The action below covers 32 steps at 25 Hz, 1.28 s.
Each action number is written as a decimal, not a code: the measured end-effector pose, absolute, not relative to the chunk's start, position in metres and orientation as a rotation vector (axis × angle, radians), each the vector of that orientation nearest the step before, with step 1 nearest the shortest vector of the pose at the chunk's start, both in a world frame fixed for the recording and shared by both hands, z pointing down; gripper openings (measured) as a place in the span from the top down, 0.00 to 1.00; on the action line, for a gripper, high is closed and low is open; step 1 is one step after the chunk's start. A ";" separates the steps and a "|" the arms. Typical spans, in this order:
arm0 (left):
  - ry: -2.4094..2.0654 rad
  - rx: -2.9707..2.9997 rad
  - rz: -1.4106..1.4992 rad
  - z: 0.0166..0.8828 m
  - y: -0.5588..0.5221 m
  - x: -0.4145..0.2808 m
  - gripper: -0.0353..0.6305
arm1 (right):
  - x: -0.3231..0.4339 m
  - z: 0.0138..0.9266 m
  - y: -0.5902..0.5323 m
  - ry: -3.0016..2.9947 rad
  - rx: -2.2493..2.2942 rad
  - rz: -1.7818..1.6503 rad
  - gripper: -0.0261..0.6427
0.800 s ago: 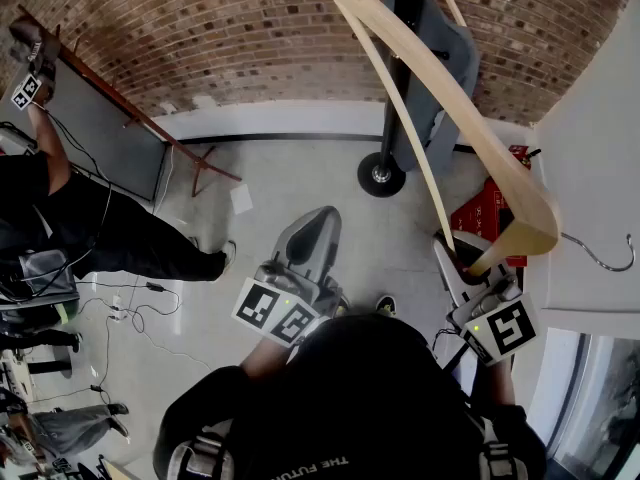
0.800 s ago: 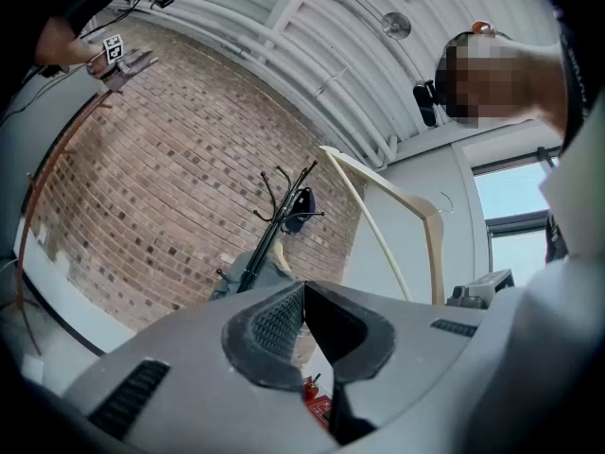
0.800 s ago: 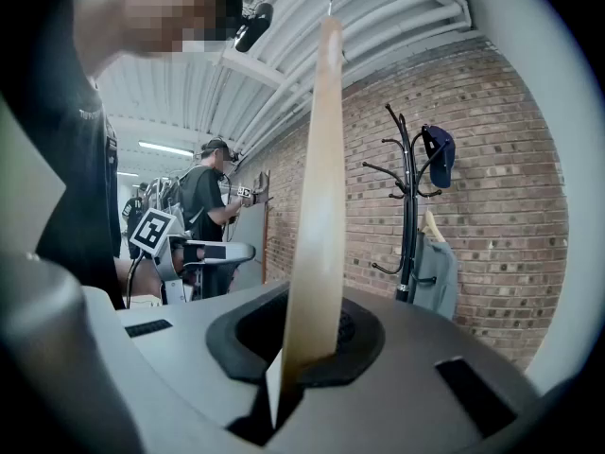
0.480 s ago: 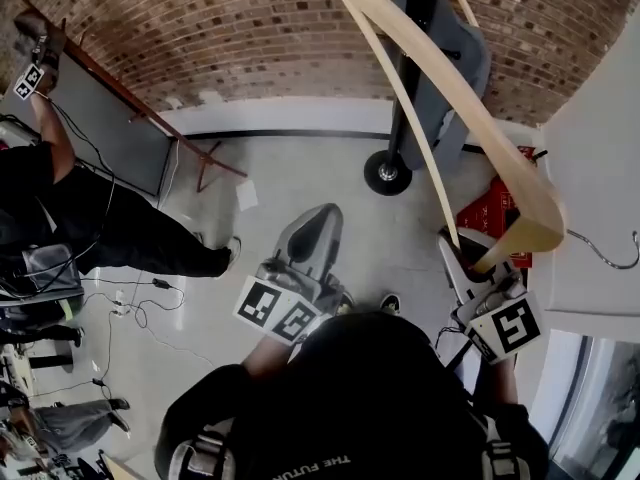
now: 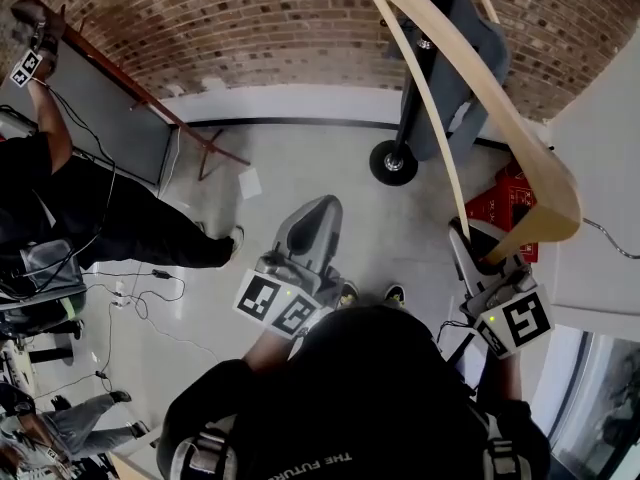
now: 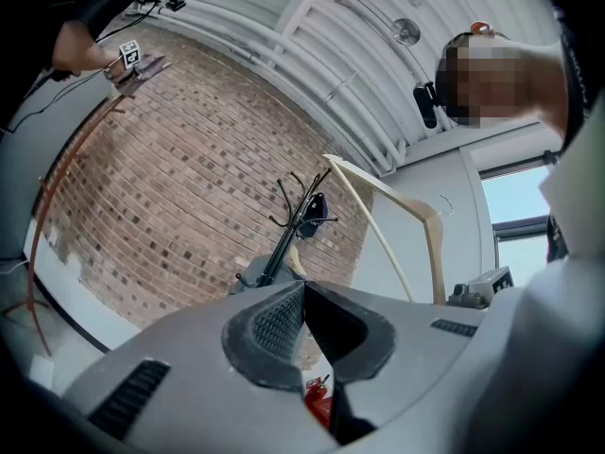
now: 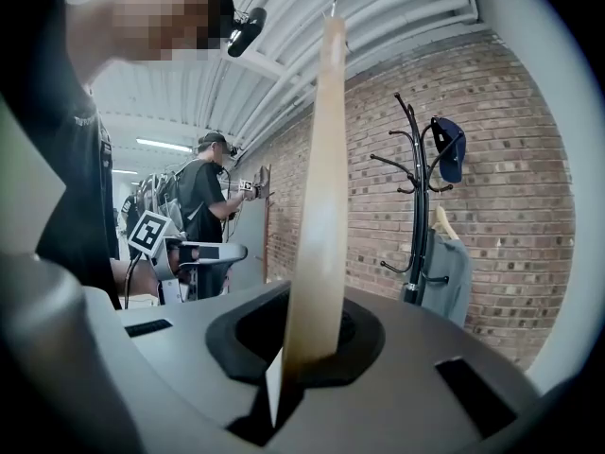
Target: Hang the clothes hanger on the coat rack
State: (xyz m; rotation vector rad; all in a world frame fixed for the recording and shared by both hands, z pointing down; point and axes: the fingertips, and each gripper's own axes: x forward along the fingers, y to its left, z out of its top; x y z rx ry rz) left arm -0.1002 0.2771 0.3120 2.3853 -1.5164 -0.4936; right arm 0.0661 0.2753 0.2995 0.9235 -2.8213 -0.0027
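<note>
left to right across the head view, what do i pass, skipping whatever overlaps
bystander → left claw → rack base → right claw; hanger left out, as it spans several of these.

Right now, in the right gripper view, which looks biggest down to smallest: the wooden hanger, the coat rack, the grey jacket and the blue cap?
1. wooden hanger, though it is right up against the camera, so it looks extra big
2. coat rack
3. grey jacket
4. blue cap
</note>
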 end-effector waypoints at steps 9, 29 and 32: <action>-1.475 2.384 -0.502 0.318 0.268 -0.135 0.92 | 0.040 0.303 0.265 -2.762 0.979 -0.022 0.92; -1.443 2.438 -0.441 0.320 0.104 -0.058 0.92 | 0.093 0.333 0.110 -2.702 0.869 -0.010 0.92; -1.451 2.443 -0.421 0.319 0.079 -0.047 0.92 | 0.105 0.336 0.087 -2.697 0.853 0.011 0.92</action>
